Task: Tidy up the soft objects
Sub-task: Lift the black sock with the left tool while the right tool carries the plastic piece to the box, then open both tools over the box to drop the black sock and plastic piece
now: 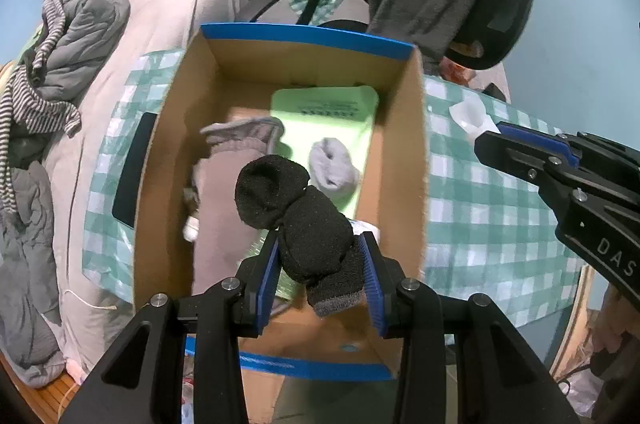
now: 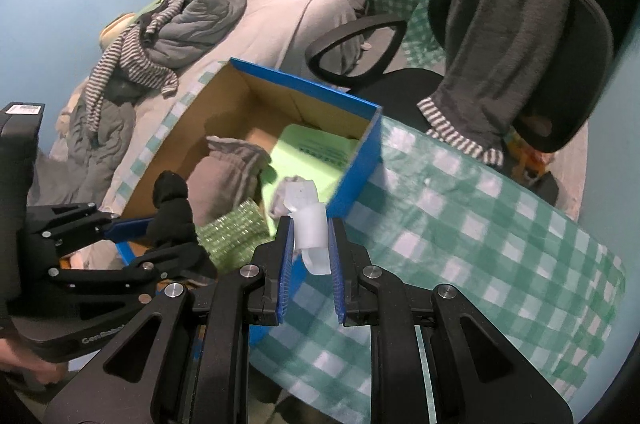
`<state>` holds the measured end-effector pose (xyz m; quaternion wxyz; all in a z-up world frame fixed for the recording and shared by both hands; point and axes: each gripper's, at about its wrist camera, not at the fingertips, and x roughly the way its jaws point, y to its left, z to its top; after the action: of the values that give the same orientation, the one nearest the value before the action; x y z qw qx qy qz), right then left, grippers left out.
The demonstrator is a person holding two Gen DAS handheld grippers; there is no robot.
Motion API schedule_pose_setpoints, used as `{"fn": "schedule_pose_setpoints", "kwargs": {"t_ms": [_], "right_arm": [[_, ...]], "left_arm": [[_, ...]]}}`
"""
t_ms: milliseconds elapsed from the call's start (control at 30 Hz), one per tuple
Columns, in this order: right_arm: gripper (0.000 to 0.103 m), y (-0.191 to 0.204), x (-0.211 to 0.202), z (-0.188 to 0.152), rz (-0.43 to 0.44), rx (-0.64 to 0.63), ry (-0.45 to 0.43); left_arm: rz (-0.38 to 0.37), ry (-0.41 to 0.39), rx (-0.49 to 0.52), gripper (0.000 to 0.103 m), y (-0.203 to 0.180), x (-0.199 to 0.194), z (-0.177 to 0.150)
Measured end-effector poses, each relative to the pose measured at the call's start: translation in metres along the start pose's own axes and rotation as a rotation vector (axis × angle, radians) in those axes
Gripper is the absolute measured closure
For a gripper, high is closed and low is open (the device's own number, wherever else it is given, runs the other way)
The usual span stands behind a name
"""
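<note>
Left wrist | left gripper [image 1: 320,260] clamps black sock [image 1: 296,216] over box [image 1: 308,38] (grey sock [image 1: 332,164] inside) | right gripper [image 2: 311,256] pinches white piece [image 2: 310,228]

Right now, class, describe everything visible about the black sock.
The black sock is a rolled, knitted bundle, bulging into two rounded lobes, with a greyer end poking out below. The left hand-held gripper pinches it between blue pads, holding it above the open cardboard box, clear of the things inside.

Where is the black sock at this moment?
The black sock is clamped in the left gripper, above the near end of the open cardboard box, beside the grey rolled sock inside.
</note>
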<state>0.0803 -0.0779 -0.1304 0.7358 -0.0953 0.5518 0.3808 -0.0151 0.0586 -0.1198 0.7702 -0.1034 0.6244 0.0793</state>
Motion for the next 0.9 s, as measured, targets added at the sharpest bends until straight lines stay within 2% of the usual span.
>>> {"fn": "schedule_pose_setpoints", "kwargs": {"t_ms": [500, 900], "right_arm": [[0.087, 0.018, 0.043, 0.034, 0.003, 0.000, 0.049], [0.086, 0.019, 0.060, 0.048, -0.003, 0.035, 0.067]], "left_arm": [[0.012, 0.009, 0.002, 0.064, 0.033, 0.026, 0.034], [0.007, 0.025, 0.000, 0.062, 0.042, 0.035, 0.045]]}}
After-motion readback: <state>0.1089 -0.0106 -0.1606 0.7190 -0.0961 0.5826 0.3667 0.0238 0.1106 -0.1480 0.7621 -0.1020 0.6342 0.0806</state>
